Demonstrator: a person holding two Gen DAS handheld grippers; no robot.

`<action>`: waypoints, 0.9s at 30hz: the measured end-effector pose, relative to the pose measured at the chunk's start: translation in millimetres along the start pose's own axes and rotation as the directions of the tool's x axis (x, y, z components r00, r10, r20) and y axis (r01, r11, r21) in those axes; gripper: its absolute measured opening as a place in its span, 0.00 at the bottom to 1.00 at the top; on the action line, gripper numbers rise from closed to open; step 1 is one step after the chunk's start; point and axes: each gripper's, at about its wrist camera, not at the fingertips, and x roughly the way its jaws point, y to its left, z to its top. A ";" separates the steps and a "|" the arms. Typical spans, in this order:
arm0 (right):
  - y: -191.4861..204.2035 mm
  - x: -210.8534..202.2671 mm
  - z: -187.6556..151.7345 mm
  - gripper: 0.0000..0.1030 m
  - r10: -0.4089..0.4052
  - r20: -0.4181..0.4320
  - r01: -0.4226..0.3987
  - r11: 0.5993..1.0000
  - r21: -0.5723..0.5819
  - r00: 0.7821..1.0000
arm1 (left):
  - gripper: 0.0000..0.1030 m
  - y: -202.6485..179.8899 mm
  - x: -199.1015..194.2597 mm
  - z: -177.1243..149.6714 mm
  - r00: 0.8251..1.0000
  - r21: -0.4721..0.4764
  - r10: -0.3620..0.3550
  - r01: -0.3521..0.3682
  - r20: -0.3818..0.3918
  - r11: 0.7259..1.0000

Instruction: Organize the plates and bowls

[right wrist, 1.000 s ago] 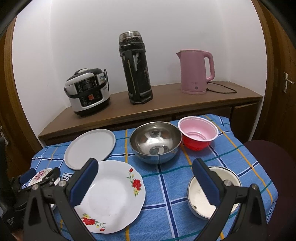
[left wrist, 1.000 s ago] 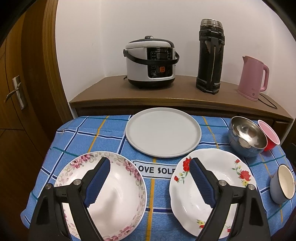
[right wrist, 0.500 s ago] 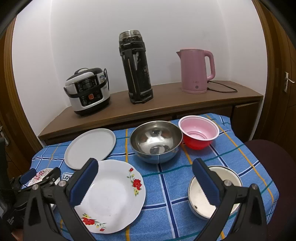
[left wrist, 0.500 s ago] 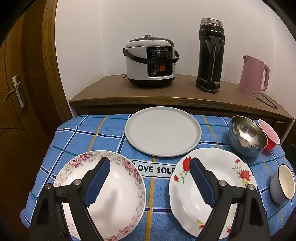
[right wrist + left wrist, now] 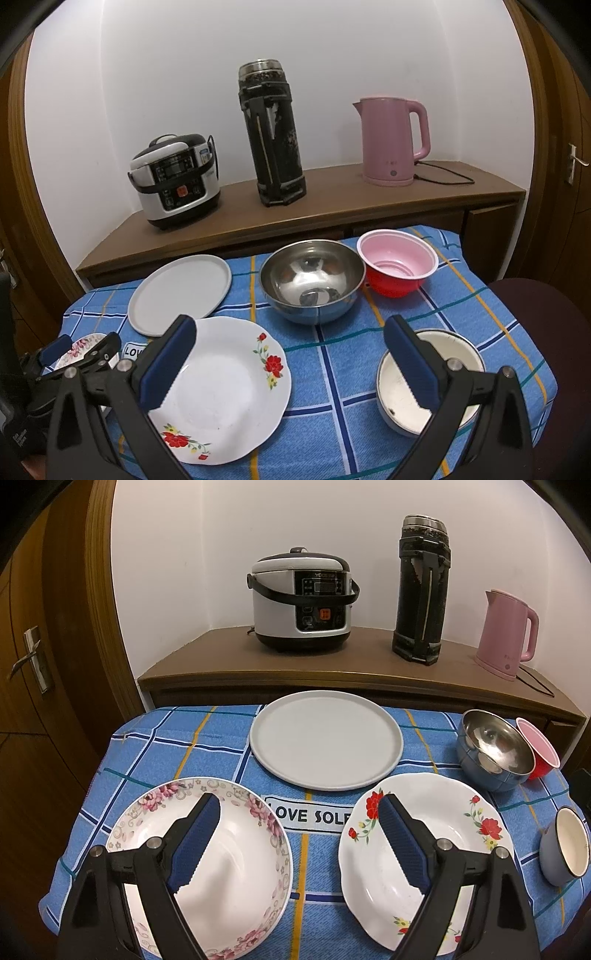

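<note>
Plainly, both grippers hang empty above the near edge of the tabletop (image 5: pixel 229 760), which is spread with a blue checked cloth. The left gripper (image 5: pixel 299 834) has its jaws spread wide, one finger over the pink-flowered plate (image 5: pixel 236 871) and the other over the red-flowered plate (image 5: pixel 454 812), touching neither as far as can be seen. The right gripper (image 5: pixel 288 362) is likewise wide apart and holds nothing; its fingers frame the red-flowered plate on one side and the small enamel bowl (image 5: pixel 402 410) on the other.

Farther out, the plain grey plate (image 5: pixel 325 744) lies flat toward the back of the cloth, apart from both flowered plates. To its right the steel bowl (image 5: pixel 312 282) sits just beside the pink-and-red plastic bowl (image 5: pixel 397 267); whether their rims touch cannot be told. The enamel bowl stands by itself near the front right corner.

Judging by this layout, the sorting has hardly begun: three plates lie singly, three bowls stand singly, nothing is stacked or nested. What probably remains is to gather the plates into one pile and nest the bowls into another.

Behind the tabletop a wooden sideboard (image 5: pixel 332 206) carries a rice cooker (image 5: pixel 301 600), a dark thermos (image 5: pixel 421 590) and a pink kettle (image 5: pixel 391 142).
</note>
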 end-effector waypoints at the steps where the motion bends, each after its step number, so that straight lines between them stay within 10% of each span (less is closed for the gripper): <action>1: 0.0 0.0 0.1 1.00 0.000 0.001 0.000 1.000 0.001 1.000 | 0.86 0.4 -0.1 -0.3 1.000 0.000 -0.001 0.001 0.000 1.000; 27: -10.2 5.6 -7.9 0.99 0.003 0.006 -0.003 1.000 -0.013 1.000 | 0.86 -3.1 7.0 -7.3 1.000 0.032 -0.012 0.013 -0.019 0.999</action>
